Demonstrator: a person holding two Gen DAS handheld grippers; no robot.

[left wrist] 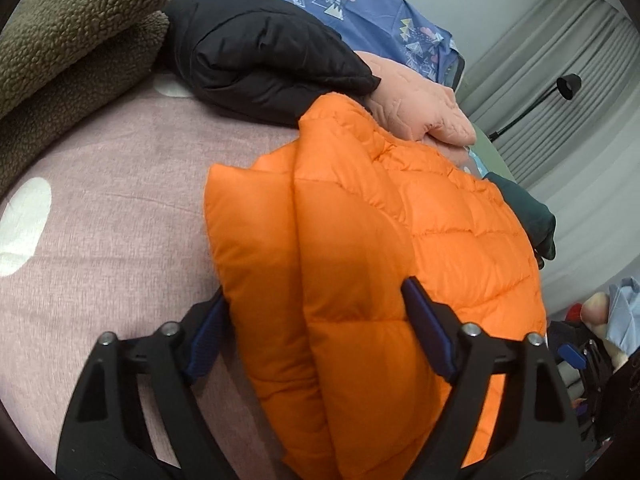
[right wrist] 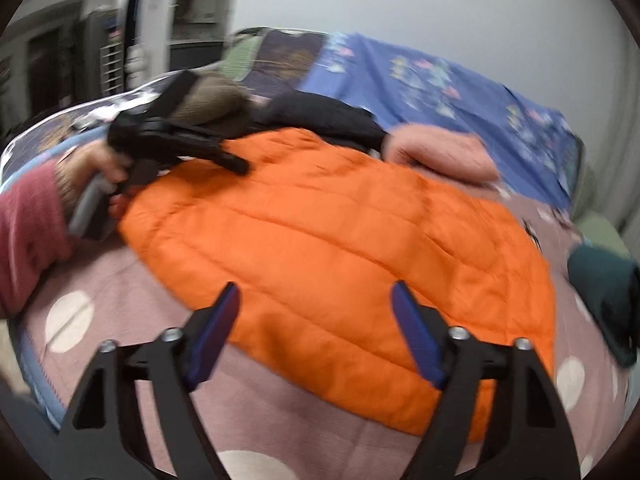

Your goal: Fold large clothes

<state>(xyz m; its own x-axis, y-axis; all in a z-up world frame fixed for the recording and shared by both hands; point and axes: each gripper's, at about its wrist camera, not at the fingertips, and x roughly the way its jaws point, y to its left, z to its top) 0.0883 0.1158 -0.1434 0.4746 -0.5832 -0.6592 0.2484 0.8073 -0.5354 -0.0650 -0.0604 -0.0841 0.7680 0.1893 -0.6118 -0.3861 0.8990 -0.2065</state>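
Observation:
An orange puffer jacket (left wrist: 400,220) lies on the pink spotted bedspread (left wrist: 120,200), with one side folded over into a thick doubled edge. My left gripper (left wrist: 316,300) straddles that doubled edge with its jaws wide apart. The left blue pad (left wrist: 208,336) sits against the jacket's side, and the right pad (left wrist: 428,332) hovers over its top. In the right wrist view the jacket (right wrist: 340,240) spreads across the bed. My right gripper (right wrist: 316,292) stands open above its near edge. The left gripper (right wrist: 180,140), held by a hand in a pink sleeve (right wrist: 28,232), rests at the jacket's far-left edge.
Beyond the jacket lie folded garments: an olive fleece (left wrist: 72,40), a black jacket (left wrist: 260,60) and a pink quilted one (left wrist: 420,104). A dark green garment (right wrist: 604,296) lies at the right. A blue patterned sheet (right wrist: 440,88) is bunched at the back. A black lamp (left wrist: 568,86) stands by the curtains.

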